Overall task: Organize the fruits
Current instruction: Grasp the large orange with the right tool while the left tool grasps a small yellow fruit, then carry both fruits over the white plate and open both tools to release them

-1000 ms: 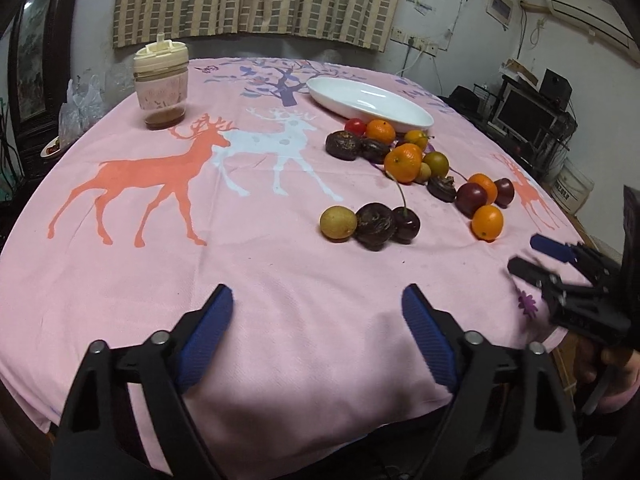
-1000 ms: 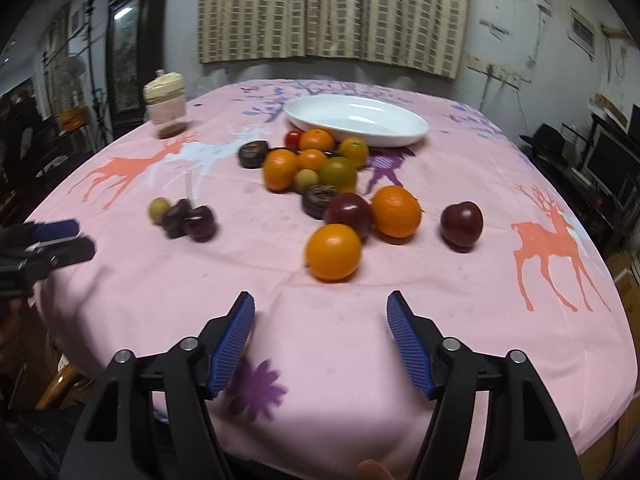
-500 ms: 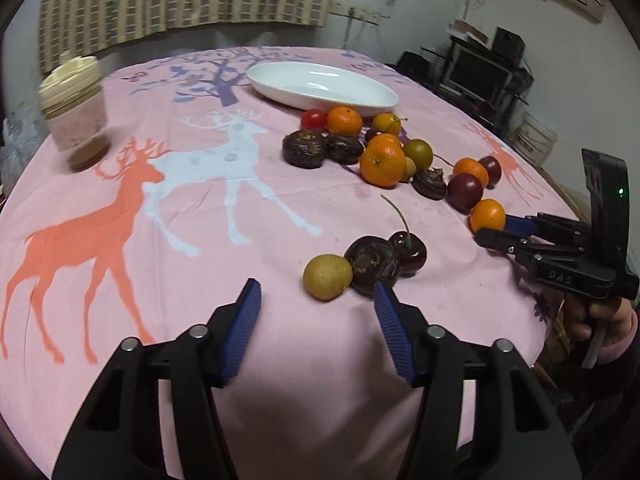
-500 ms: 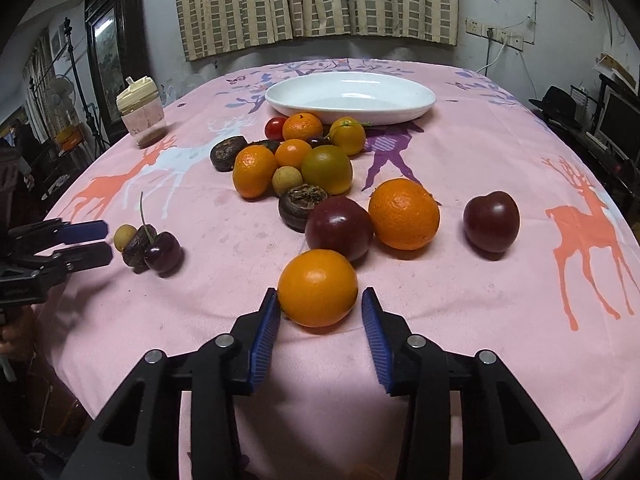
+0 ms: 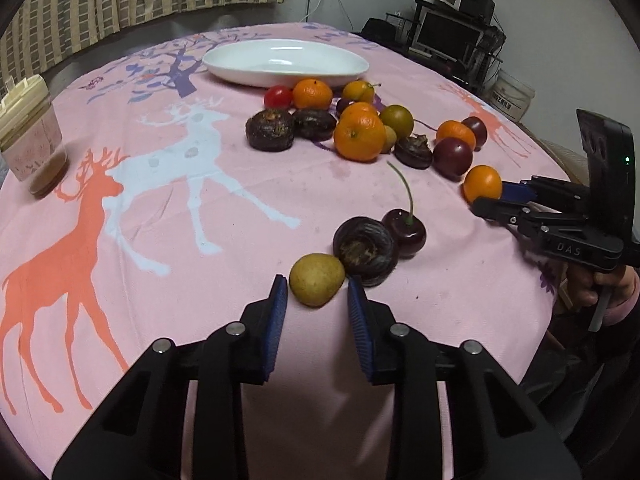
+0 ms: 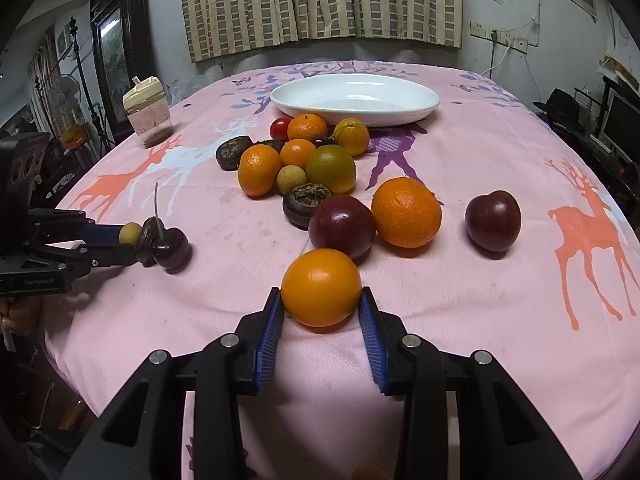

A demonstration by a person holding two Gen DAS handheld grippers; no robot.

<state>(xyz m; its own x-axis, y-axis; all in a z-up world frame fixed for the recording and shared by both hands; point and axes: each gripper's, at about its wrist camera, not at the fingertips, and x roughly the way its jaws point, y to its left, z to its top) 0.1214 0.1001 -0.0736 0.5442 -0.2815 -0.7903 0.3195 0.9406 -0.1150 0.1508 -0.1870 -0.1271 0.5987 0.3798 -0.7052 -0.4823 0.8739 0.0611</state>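
My left gripper (image 5: 318,290) is open, its blue pads on either side of a small yellow-green fruit (image 5: 317,284) on the pink cloth, close to touching it. A dark wrinkled fruit (image 5: 365,249) and a cherry (image 5: 405,231) lie right behind. My right gripper (image 6: 322,300) is open around an orange (image 6: 321,287), pads at its sides. A white oval dish (image 6: 355,99) stands at the back, with a cluster of oranges, plums and dark fruits (image 6: 296,160) in front of it.
A lidded jar (image 6: 147,117) stands at the far left of the table. A plum (image 6: 493,220), a big orange (image 6: 406,212) and another plum (image 6: 341,225) lie behind the right gripper. The table edge is close below both grippers.
Both grippers moved forward and narrowed. The left one now brackets the yellow-green fruit; the right one now brackets the near orange.
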